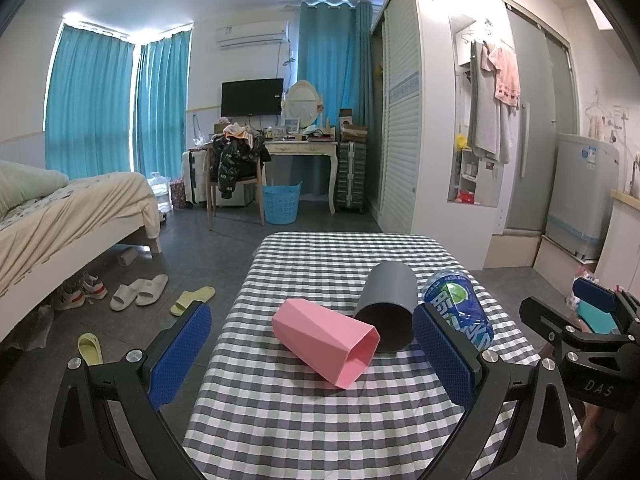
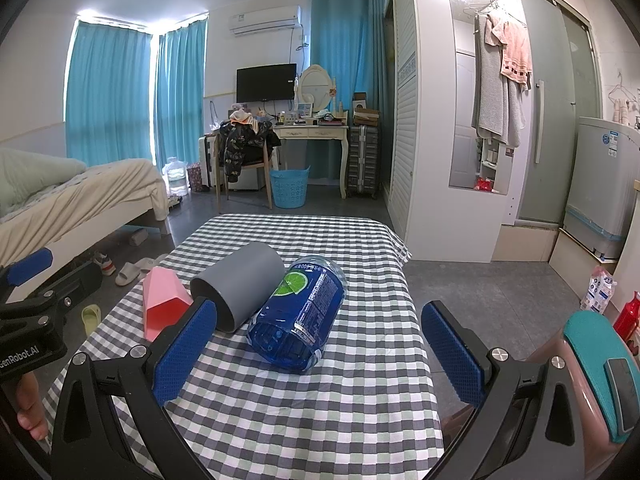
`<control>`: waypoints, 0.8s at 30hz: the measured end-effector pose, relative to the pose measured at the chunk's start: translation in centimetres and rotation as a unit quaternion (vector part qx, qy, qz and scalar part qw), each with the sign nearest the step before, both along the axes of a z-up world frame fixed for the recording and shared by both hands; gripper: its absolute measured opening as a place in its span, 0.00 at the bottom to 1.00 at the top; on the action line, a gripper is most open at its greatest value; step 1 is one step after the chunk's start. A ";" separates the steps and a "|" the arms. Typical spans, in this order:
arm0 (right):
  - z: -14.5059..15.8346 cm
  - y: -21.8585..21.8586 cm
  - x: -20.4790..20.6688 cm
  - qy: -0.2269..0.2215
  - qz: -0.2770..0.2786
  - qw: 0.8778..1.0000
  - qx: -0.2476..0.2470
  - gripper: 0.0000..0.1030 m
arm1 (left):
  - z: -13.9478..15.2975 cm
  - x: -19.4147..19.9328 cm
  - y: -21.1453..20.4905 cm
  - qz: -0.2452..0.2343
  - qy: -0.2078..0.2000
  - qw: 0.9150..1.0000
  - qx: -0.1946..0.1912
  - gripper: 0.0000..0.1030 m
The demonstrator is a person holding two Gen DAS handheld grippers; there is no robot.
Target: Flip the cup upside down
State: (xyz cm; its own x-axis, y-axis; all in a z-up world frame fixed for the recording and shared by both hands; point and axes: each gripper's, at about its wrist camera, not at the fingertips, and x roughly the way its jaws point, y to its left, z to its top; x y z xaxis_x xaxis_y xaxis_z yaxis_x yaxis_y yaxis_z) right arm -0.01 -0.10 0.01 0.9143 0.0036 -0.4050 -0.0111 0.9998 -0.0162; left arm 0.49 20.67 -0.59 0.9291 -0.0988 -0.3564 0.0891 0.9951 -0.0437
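Note:
A pink faceted cup (image 1: 326,342) lies on its side on the checked tablecloth (image 1: 320,420), mouth toward me. A grey cup (image 1: 386,306) lies on its side just right of it, touching. A blue cut-off bottle cup (image 1: 458,308) lies on its side further right. My left gripper (image 1: 312,354) is open, its blue pads on either side of the pink cup, not touching. In the right wrist view my right gripper (image 2: 318,350) is open in front of the blue bottle cup (image 2: 298,314); the grey cup (image 2: 240,286) and pink cup (image 2: 162,304) lie to its left.
The small table stands in a bedroom. A bed (image 1: 68,216) and slippers (image 1: 140,290) are at the left, a wardrobe (image 1: 404,120) at the right, a blue basket (image 1: 281,203) and desk beyond. A pink and teal object (image 2: 596,372) sits at the right table side.

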 end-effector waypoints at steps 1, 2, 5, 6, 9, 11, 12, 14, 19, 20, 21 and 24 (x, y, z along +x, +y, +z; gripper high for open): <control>0.0 0.0 0.0 0.000 0.000 1.000 0.000 1.00 | 0.0 0.0 0.0 0.000 0.000 1.000 0.000 1.00; 0.0 0.0 -0.1 0.000 0.000 1.000 0.000 1.00 | 0.0 0.0 0.0 0.000 0.000 1.000 0.000 1.00; 0.0 0.0 0.0 0.000 0.001 1.000 0.000 1.00 | -0.1 0.0 0.0 0.000 0.000 1.000 0.001 1.00; 0.0 0.0 0.0 0.000 0.001 1.000 0.000 1.00 | 0.0 0.0 0.0 0.000 0.000 1.000 0.000 1.00; 0.0 0.0 0.0 0.001 0.001 1.000 0.000 1.00 | 0.0 0.0 0.0 0.000 0.000 1.000 0.000 1.00; -0.1 0.0 -0.3 0.001 0.001 1.000 0.000 1.00 | 0.0 0.0 0.0 0.000 0.000 1.000 0.000 1.00; -0.4 0.1 -0.7 0.001 0.001 1.000 0.000 1.00 | 0.0 0.0 0.0 0.000 0.000 1.000 0.000 1.00; -0.5 0.2 -0.7 0.001 0.001 1.000 0.000 1.00 | -0.1 0.0 0.0 0.000 0.000 1.000 0.000 1.00; -0.6 0.5 -0.3 0.002 0.000 1.000 0.000 1.00 | 0.0 0.0 0.0 0.000 0.001 1.000 0.000 1.00; -0.6 0.5 -0.3 0.002 0.000 1.000 0.000 1.00 | -0.1 0.0 0.0 0.000 0.002 1.000 0.001 1.00; -0.7 0.5 -0.1 0.002 0.000 1.000 0.000 1.00 | 0.0 0.2 0.0 0.000 0.002 1.000 0.001 1.00; -0.9 0.6 -0.3 0.005 -0.003 1.000 -0.002 1.00 | -1.1 0.6 1.0 0.003 0.006 1.000 0.002 1.00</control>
State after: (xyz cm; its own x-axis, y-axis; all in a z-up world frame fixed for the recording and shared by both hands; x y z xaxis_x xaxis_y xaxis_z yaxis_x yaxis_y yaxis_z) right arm -0.29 0.46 -0.89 0.9102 -0.0032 -0.4141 -0.0052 0.9998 -0.0192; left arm 1.13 21.62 -1.68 0.9253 -0.0910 -0.3681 0.0819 0.9958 -0.0404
